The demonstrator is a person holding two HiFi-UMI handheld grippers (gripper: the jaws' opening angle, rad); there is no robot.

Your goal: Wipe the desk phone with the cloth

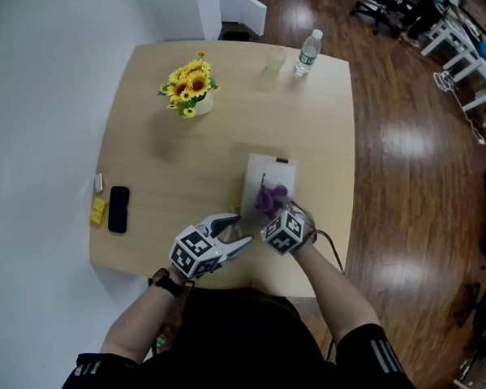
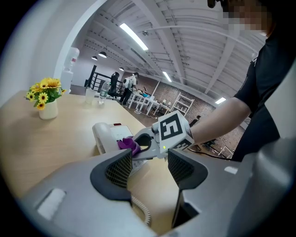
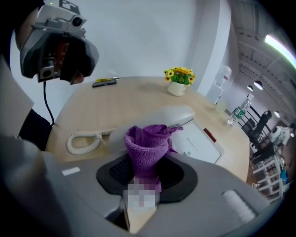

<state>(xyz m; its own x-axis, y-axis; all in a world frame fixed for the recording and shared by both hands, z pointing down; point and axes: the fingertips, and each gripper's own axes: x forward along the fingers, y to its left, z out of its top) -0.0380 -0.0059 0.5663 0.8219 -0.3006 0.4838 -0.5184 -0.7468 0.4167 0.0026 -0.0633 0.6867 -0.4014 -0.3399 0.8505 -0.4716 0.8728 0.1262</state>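
One purple cloth [image 3: 148, 141] in right gripper [image 3: 147, 172], seemingly on one phone [image 1: 262, 169].

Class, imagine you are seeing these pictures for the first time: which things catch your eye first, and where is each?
The bunched purple knitted cloth stands out most, clamped in the right gripper over the white desk phone near the front edge of the light wooden table. The left gripper hovers open beside it, and a bunch of yellow sunflowers in a white pot brightens the table's far left.
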